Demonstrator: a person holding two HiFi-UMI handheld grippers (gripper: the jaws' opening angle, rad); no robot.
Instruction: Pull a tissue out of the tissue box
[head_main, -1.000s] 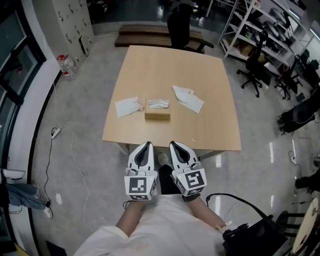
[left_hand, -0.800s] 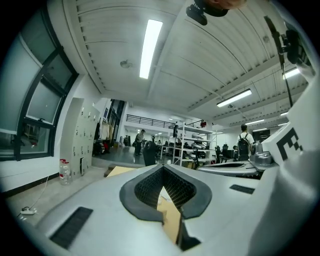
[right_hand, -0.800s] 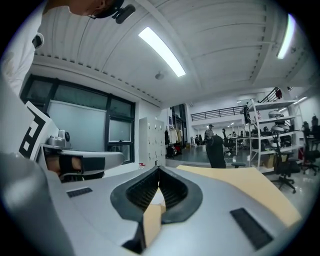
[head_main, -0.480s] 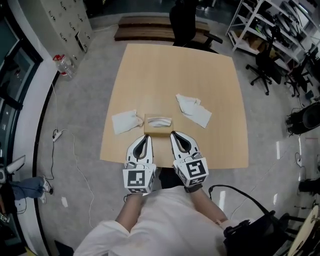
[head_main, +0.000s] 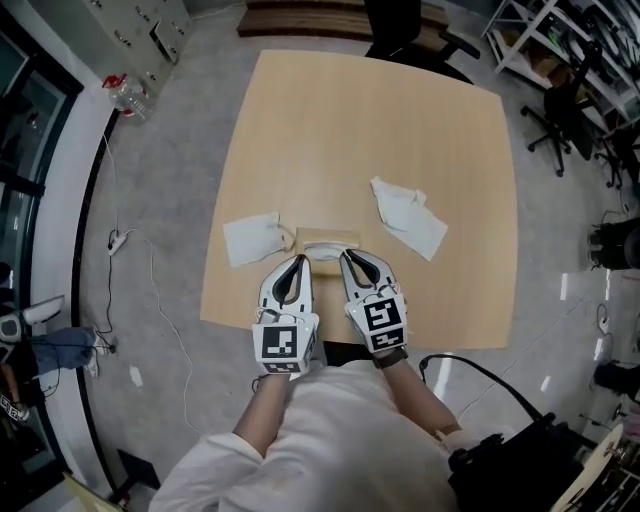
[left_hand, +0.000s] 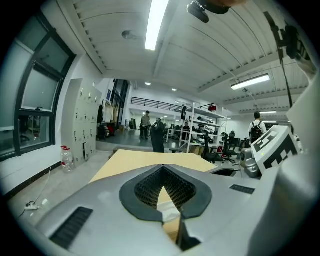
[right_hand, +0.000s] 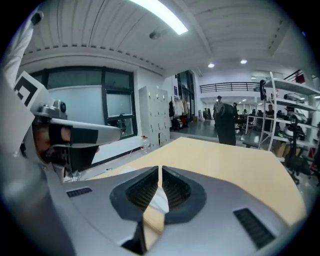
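Observation:
A tan tissue box (head_main: 327, 238) with a white tissue (head_main: 324, 251) poking from its top slot stands near the front of the wooden table (head_main: 370, 130). Both grippers point at its near side. My left gripper (head_main: 299, 260) is at its front left corner and my right gripper (head_main: 346, 256) at its front right; both are shut with nothing held. In the left gripper view the left gripper (left_hand: 162, 167) has its tips together, and the box (left_hand: 172, 231) shows through the gap below. In the right gripper view the right gripper (right_hand: 160, 169) is shut, with the tissue (right_hand: 159, 200) just beyond.
One loose tissue (head_main: 252, 238) lies left of the box, and two more (head_main: 408, 217) lie to its right. An office chair (head_main: 405, 18) stands at the table's far side. A water bottle (head_main: 118, 88) and a cable (head_main: 120, 240) are on the floor at the left.
Both grippers have moved forward from in front of the table's edge to over the table, up to the near side of the tissue box. Both stayed shut.

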